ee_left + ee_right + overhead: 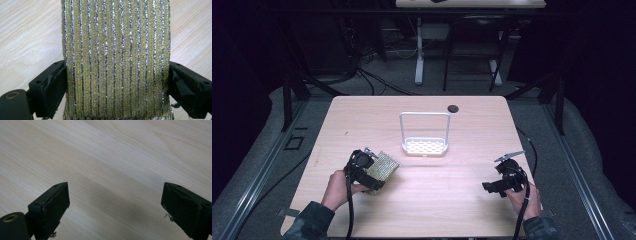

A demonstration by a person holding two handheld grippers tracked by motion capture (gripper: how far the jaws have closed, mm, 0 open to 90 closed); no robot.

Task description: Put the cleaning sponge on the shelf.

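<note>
In the lower left of the high view, the left gripper (373,175) holds a yellow-green scouring pad (383,166) with glittery silver stripes just above the wooden table (452,200); in the left gripper view both jaws press against the long sides of the pad (116,60). At the lower right, the right gripper (492,187) hovers over bare wood with its jaws spread wide and nothing between them. A white rack (425,146) with a tall looped handle stands at the frame's centre, well apart from both grippers.
</note>
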